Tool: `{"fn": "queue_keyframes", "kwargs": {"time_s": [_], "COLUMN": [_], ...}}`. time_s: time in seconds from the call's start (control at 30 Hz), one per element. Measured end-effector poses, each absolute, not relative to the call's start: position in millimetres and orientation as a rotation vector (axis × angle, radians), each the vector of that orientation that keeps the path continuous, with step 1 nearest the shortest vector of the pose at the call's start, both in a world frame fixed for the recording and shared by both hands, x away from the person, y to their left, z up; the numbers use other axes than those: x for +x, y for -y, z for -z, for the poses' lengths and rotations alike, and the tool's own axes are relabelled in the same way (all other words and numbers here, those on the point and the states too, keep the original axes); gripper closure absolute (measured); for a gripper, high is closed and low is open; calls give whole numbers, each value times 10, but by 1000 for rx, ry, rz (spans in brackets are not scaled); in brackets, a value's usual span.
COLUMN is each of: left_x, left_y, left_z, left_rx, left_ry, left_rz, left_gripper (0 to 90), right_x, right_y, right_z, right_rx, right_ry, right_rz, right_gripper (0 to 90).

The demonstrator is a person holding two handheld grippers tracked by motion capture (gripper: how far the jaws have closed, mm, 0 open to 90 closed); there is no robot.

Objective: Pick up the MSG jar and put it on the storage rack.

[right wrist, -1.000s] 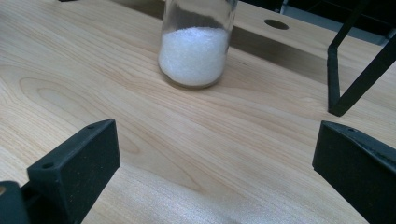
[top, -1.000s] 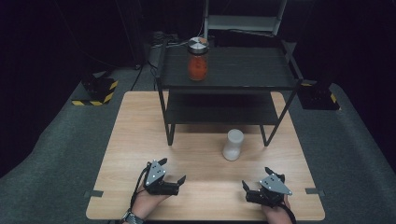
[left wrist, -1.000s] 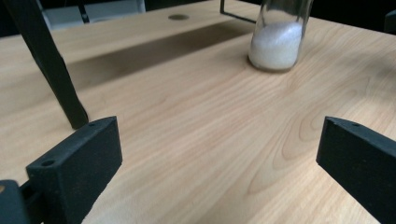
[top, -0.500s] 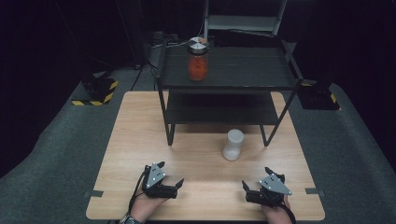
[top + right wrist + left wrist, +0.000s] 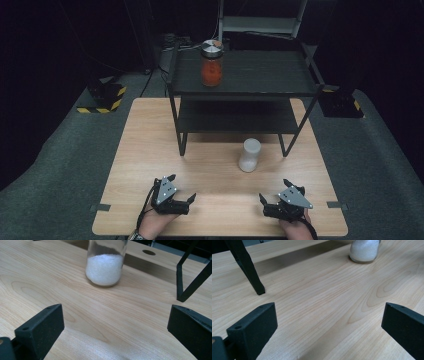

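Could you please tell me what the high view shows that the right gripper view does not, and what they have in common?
The high view alone has the jar of red contents on the top tier of the black shelf, and both tools, left tool and right tool, resting open on the table. The right gripper view alone makes out the white grains inside the glass jar. Both share that jar, the wooden table and a shelf leg.

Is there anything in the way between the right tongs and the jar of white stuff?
No. Bare wooden table lies between the open right tongs and the jar of white grains. The shelf leg stands off to one side.
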State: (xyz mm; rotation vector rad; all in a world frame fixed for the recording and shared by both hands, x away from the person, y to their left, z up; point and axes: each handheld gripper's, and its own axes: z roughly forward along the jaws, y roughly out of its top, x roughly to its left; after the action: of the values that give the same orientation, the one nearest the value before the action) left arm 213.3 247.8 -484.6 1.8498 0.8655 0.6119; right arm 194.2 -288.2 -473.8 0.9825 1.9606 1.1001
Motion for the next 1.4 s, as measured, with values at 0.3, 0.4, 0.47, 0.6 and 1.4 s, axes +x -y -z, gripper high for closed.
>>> {"fn": "queue_keyframes", "kwargs": {"time_s": [0.3, 0.4, 0.47, 0.6, 1.4], "left_x": [2101, 2097, 2097, 2090, 2093], "left_y": [-2463, -2456, -2451, -2428, -2439], "left_z": [4844, 4844, 4840, 4831, 4827], "left_rx": [1869, 1871, 1876, 1894, 1901], "left_ry": [-838, -837, -835, -819, -806], "left_rz": [-633, -635, -636, -645, -634], "left_gripper": [6, 6, 6, 6, 7], "right_x": [1922, 1917, 1912, 1905, 2106], "right_y": [2895, 2895, 2888, 2871, 2743], "right_z": [4707, 4696, 4686, 4645, 4358], "right_rx": [983, 978, 973, 969, 912], "right_ry": [-1953, -1948, -1943, -1930, -1880], "right_rz": [-1124, -1136, -1139, -1155, -1219], "right_gripper": [2, 2, 2, 2, 3]}}
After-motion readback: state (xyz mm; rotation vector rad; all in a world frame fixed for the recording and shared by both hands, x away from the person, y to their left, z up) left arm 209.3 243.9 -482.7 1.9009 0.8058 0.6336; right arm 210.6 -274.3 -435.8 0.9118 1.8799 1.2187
